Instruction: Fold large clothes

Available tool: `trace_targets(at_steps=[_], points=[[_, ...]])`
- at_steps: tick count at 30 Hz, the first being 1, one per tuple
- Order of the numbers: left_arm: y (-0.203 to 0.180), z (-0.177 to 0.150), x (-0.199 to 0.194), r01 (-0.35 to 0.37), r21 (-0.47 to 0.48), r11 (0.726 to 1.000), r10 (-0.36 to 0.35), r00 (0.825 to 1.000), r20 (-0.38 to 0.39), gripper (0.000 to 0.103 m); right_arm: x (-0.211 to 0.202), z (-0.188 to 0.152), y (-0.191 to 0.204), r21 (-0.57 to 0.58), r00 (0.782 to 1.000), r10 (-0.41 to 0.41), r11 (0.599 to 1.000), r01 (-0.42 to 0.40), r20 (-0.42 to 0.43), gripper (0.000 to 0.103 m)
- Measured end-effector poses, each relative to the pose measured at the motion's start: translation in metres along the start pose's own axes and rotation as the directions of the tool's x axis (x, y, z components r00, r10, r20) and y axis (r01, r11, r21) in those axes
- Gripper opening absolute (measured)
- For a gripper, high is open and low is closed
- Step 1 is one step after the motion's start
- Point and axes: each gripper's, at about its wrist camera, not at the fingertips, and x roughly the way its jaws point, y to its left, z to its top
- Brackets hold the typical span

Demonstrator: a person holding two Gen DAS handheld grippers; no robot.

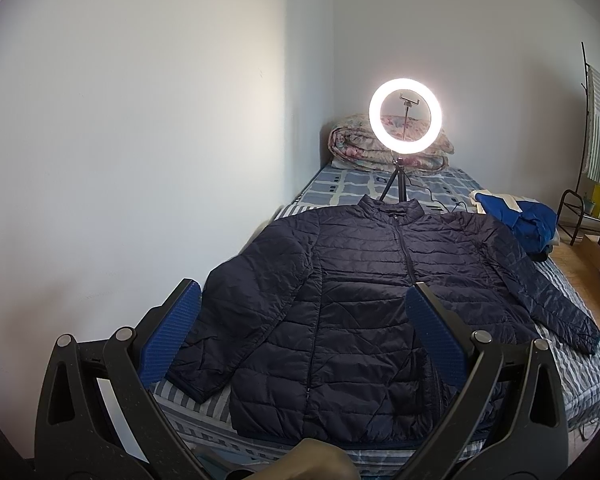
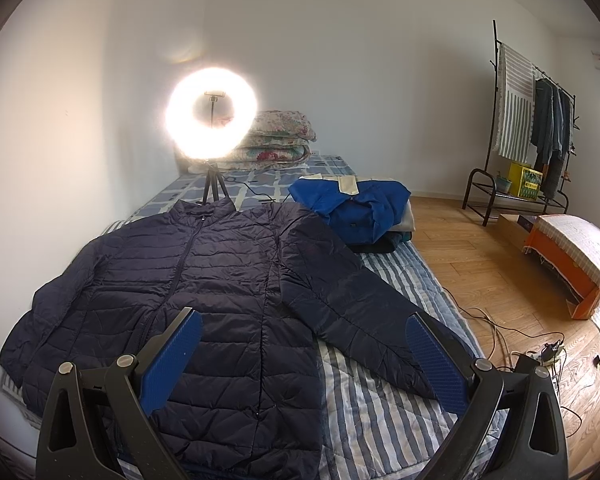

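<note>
White walls close in a narrow bed [image 1: 572, 384] with a striped cover, and on it the navy puffer jacket [image 1: 360, 300] lies face up, zipped, collar toward the far end and hem toward the camera, both sleeves spread out to the sides. Both tools hang above the hem without touching it: the left hand-held gripper [image 1: 300, 336] is spread wide and empty over the jacket's lower front, and the right hand-held gripper [image 2: 304, 360] is likewise released, between the jacket body and the cuff of the sleeve on that side.

What could go wrong, as I judge it: the quilted shell looks slick and puffy, so a shallow pinch may slide off or catch only the top layer. That sleeve reaches close to the bed's edge, and a careless pull could drag it over the side. A wide swing might also snag the blue garment [image 2: 352, 204] heaped just beyond the shoulder, or tip the ring light [image 1: 405, 116] standing near the collar.

Only the right wrist view shows the wooden floor [image 2: 480, 264], the cables trailing across it, the clothes rack [image 2: 532, 120] and the orange box. Only the left wrist view shows the wall-side sleeve in full, close against the wall
</note>
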Motion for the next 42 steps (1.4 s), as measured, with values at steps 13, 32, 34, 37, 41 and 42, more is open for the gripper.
trace_targets(at_steps=[13,32,34,37,41,42], points=[[-0.001,-0.001,-0.001,-0.027,0.014,1.000,0.027,1.000,0.015,0.103,-0.001,0.000,0.001,0.001,1.000,-0.002,1.000,0.002,0.002,0.103],[0.011,-0.009,-0.007,-0.067,0.020,0.998,0.067,0.998,0.009,0.103,-0.003,0.005,0.024,-0.038,0.999,0.051,0.998,-0.050,0.019,0.103],[0.014,-0.009,-0.007,-0.076,0.020,0.997,0.076,0.997,0.009,0.103,-0.002,0.006,0.031,-0.045,0.998,0.065,0.997,-0.064,0.018,0.103],[0.021,-0.011,-0.007,-0.088,0.017,0.996,0.088,0.996,0.005,0.103,0.001,0.007,0.044,-0.057,0.996,0.087,0.995,-0.085,0.019,0.103],[0.031,-0.015,-0.005,-0.110,0.010,0.994,0.110,0.994,0.001,0.103,0.003,0.010,0.064,-0.073,0.993,0.117,0.991,-0.115,0.026,0.103],[0.034,-0.016,-0.006,-0.118,0.008,0.993,0.118,0.993,0.002,0.103,0.004,0.011,0.070,-0.078,0.992,0.125,0.989,-0.123,0.028,0.103]])
